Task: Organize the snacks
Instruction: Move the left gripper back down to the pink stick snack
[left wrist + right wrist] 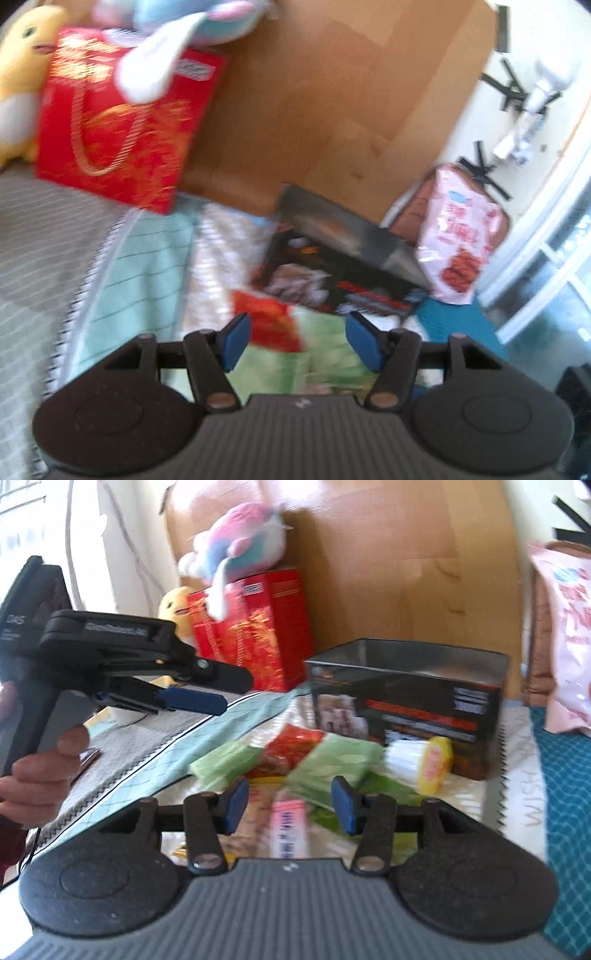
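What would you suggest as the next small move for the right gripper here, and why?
Probably ease the right gripper forward and down over the pink packet just ahead of it. Its jaws stand apart with nothing gripped, the packet lies loose among the green packets, and the black tin behind them is open at the top, a likely place for it.

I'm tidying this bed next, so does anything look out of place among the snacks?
Yes: a pastel plush toy sits atop the red gift box, and loose snack packets lie scattered before the open black tin.
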The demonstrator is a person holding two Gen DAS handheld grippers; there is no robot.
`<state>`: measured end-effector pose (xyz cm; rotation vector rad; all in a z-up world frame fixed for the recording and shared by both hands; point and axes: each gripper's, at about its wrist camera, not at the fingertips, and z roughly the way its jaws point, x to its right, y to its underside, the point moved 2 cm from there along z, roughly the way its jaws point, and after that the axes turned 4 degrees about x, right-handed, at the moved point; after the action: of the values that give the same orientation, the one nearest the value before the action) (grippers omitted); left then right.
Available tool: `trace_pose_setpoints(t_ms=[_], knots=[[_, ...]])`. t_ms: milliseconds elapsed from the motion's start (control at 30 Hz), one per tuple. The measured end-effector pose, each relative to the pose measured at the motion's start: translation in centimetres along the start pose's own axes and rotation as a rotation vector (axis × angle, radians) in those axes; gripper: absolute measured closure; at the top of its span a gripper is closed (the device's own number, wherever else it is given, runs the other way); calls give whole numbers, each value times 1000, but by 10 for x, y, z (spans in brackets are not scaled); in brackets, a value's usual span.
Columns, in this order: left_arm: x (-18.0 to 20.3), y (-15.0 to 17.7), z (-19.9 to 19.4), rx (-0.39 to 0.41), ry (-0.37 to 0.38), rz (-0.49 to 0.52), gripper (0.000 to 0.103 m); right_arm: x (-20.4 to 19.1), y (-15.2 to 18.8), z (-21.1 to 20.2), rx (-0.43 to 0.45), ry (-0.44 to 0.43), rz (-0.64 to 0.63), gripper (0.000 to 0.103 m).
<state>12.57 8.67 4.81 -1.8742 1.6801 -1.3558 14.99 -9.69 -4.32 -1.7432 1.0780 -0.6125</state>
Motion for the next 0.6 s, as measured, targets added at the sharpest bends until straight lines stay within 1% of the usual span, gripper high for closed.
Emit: trace_pose_setpoints(t_ms=[100, 167, 267, 300, 333, 367, 400, 433, 467, 500, 533, 600], knots=[[-30, 8, -4, -13, -49, -51, 41, -17, -3, 11, -20, -32, -40, 51], [-50, 12, -5, -26, -63, -101, 39, -27, -4, 19, -36, -50, -63, 51], [-68, 17, -1, -55, -18, -168, 38, -39, -4, 35, -70, -74, -84, 50], [-68, 18, 2, -67, 2, -173, 38, -42, -4, 40, -83, -76, -92, 51], [-66, 19, 7, -81, 19, -171, 40, -45, -3, 46, -96, -75, -102, 51], [-62, 21, 12, -100, 32, -164, 45, -46, -3, 52, -109, -72, -107, 51], [-58, 24, 18, -122, 39, -152, 47, -47, -2, 58, -125, -67, -110, 55], [-52, 26, 22, -133, 43, -135, 50, -47, -2, 64, -141, -63, -110, 62], [-46, 27, 23, -124, 36, -110, 52, -47, -2, 67, -144, -58, -111, 71], [-44, 27, 22, -118, 33, -97, 53, -47, -2, 68, -140, -34, -115, 72], [-40, 24, 19, -111, 41, -94, 53, -45, -4, 66, -135, -29, -108, 73], [-32, 16, 13, -81, 81, -90, 53, -39, -7, 56, -104, -35, -81, 73]])
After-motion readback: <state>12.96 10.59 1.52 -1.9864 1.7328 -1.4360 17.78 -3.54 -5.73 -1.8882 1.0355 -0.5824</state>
